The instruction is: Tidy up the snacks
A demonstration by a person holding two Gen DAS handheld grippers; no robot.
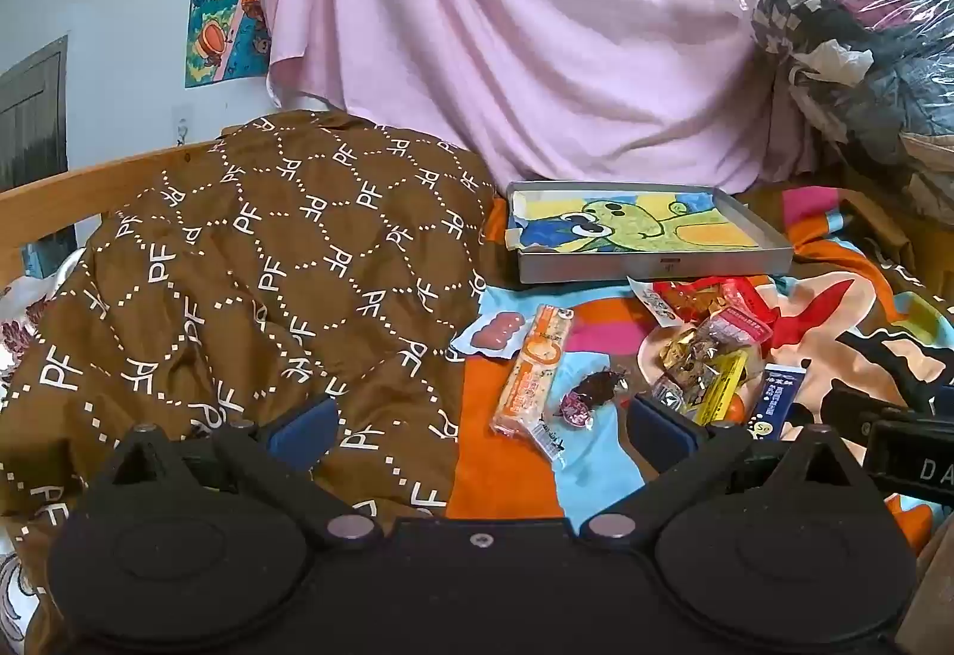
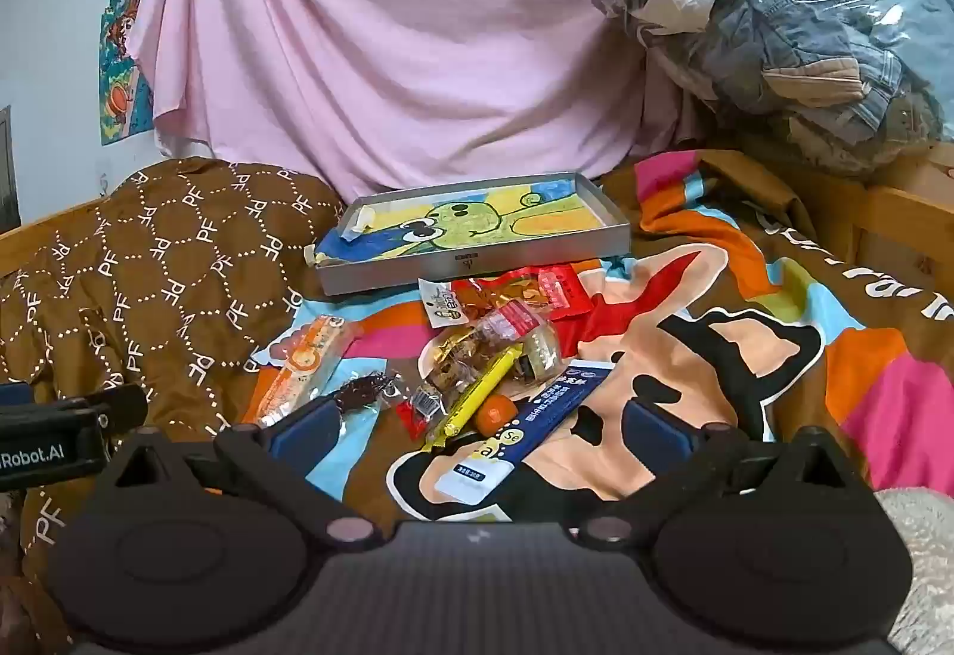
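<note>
A pile of wrapped snacks (image 2: 501, 351) lies on a colourful cartoon blanket (image 2: 745, 357), in front of a shallow grey tray (image 2: 477, 270) lined with a green cartoon drawing. The pile also shows in the left wrist view (image 1: 709, 351), with the tray (image 1: 656, 267) behind it. A long orange bar (image 1: 530, 374) lies at the left of the pile, and a blue and white sachet (image 2: 524, 434) at its near edge. My left gripper (image 1: 483, 428) is open and empty, just short of the orange bar. My right gripper (image 2: 477, 431) is open and empty, with the sachet between its fingers.
A brown quilt with a "PF" pattern (image 1: 238, 297) is heaped on the left. A pink sheet (image 2: 387, 46) hangs behind the tray. A clear plastic bag of clothes (image 2: 787, 17) sits at the back right. A wooden bed rail (image 2: 906, 219) runs along the right.
</note>
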